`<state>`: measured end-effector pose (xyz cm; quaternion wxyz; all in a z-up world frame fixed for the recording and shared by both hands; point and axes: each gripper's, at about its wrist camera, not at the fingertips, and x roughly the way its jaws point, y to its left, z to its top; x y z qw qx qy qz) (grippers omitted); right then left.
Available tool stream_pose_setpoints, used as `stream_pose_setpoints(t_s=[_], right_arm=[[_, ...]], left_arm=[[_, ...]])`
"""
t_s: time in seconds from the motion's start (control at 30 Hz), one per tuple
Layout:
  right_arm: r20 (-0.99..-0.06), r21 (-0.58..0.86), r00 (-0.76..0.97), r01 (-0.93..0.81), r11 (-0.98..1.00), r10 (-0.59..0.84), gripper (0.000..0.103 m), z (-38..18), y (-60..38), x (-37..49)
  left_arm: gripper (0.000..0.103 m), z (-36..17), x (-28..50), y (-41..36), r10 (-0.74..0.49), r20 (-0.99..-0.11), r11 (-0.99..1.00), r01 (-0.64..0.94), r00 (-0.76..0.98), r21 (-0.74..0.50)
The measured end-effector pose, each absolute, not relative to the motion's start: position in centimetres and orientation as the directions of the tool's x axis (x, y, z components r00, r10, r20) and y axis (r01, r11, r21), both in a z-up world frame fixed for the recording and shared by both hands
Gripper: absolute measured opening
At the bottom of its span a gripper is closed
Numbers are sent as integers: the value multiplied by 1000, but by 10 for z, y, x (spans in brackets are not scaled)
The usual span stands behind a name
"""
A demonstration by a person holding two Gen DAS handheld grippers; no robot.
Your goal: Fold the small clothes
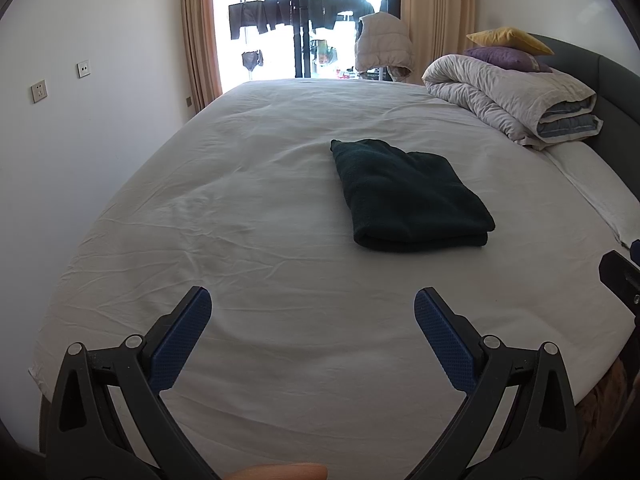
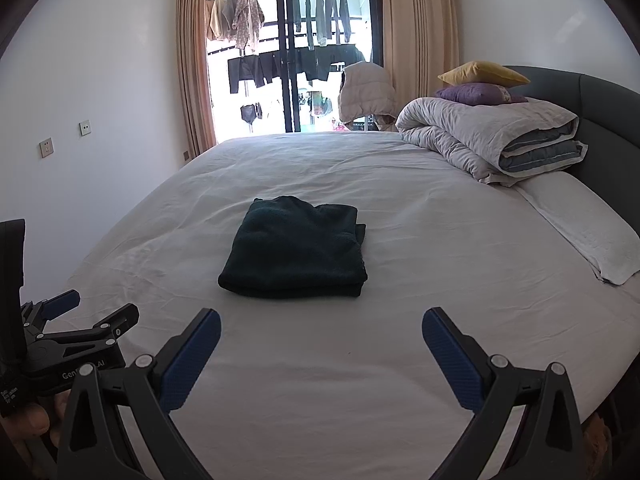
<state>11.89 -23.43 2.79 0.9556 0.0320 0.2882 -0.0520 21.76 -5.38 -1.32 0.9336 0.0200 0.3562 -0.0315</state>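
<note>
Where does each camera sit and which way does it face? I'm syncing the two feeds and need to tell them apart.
Left wrist view: sits on the left gripper, looking forward across the bed toward the balcony door; shows its own open blue-padded fingers and a fingertip at the bottom edge.
Right wrist view: sits on the right gripper, facing the same way; shows its own open fingers, the left gripper and a hand at lower left.
Shared: the folded dark garment, rolled duvet and pillows.

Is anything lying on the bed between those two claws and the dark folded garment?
Nothing visible: only bare white sheet separates the right claw and left claw from the dark folded garment.
</note>
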Motion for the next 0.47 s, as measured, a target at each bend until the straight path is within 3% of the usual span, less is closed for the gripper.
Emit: stream_pose_setpoints(t_s=[0.47], right_arm=[[-567, 38, 821, 114, 993, -72, 103, 23, -237, 118]], left_arm=[[103, -16, 217, -50, -36, -668, 998, 62, 743, 15]])
